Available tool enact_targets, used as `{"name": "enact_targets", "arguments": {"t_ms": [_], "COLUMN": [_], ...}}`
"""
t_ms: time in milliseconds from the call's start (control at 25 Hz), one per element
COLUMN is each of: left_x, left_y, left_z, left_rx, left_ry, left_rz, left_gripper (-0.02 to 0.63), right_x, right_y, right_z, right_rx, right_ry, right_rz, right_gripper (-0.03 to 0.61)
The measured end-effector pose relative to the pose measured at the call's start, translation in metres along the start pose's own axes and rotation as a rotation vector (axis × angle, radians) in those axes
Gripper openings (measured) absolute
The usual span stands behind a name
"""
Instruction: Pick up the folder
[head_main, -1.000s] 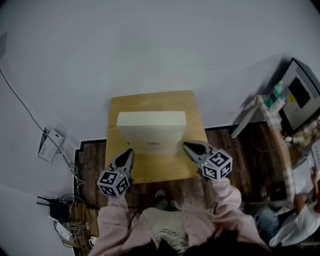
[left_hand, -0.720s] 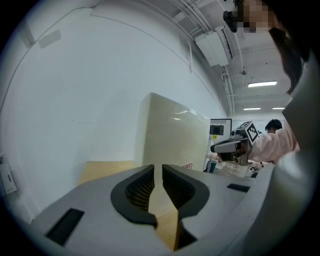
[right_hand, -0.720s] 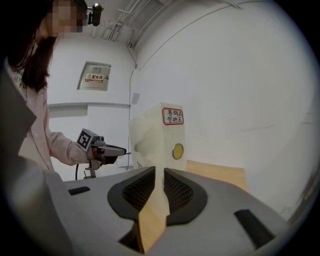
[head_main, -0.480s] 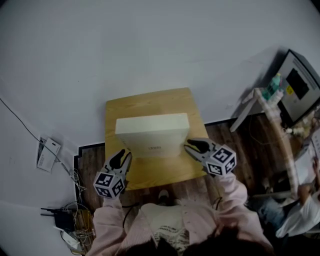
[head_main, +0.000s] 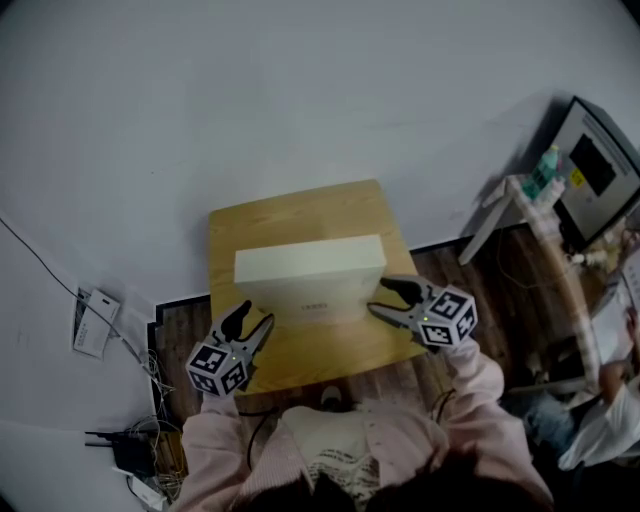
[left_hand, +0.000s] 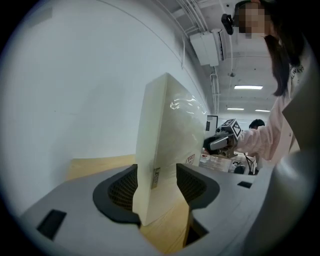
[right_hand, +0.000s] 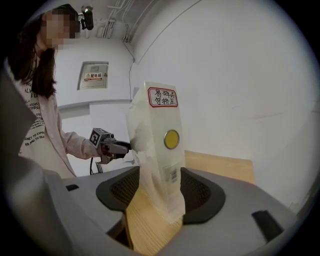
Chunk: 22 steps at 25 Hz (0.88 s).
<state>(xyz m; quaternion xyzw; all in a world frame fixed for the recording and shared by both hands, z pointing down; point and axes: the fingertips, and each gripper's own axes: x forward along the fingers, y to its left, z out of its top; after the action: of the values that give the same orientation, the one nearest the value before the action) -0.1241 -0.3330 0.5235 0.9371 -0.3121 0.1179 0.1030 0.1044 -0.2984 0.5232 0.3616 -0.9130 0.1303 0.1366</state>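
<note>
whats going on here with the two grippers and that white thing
A person holds a gripper in each hand at a white folder standing upright on a small wooden table. The left gripper straddles one end, the right gripper the other. Both pairs of jaws have just been opening, so nothing is gripped yet.

Folder (head_main: 310, 280): front label print too small to read in head view. Monitor (head_main: 598, 170): cut off by the picture's right edge.
</note>
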Motion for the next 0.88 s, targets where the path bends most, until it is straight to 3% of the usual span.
{"name": "enact_targets", "arguments": {"t_ms": [80,240,480,880], "left_x": [0.004,0.009,0.020,0.031], "left_y": [0.000,0.001,0.003,0.007], "left_z": [-0.004,-0.008,-0.012,-0.012], "left_rx": [0.011,0.012,-0.005,-0.033], "left_ry": [0.025,0.048,0.082,0.096], "left_rz": [-0.036,-0.092,-0.169,-0.235], "left_gripper": [0.237,0.305,0.333,0.402], "right_x": [0.002,0.004,0.010,0.027], "right_y": [-0.002,-0.004,-0.011,-0.012], "right_z": [-0.001,-0.002,-0.001,-0.003], "right_rx": [-0.012,-0.021,0.015,0.034], "right_ry": [0.017,0.033,0.034,0.047], "right_rz": [0.004,0.021,0.033,0.082], "right_gripper": [0.278,0.299,0.345,0.397]}}
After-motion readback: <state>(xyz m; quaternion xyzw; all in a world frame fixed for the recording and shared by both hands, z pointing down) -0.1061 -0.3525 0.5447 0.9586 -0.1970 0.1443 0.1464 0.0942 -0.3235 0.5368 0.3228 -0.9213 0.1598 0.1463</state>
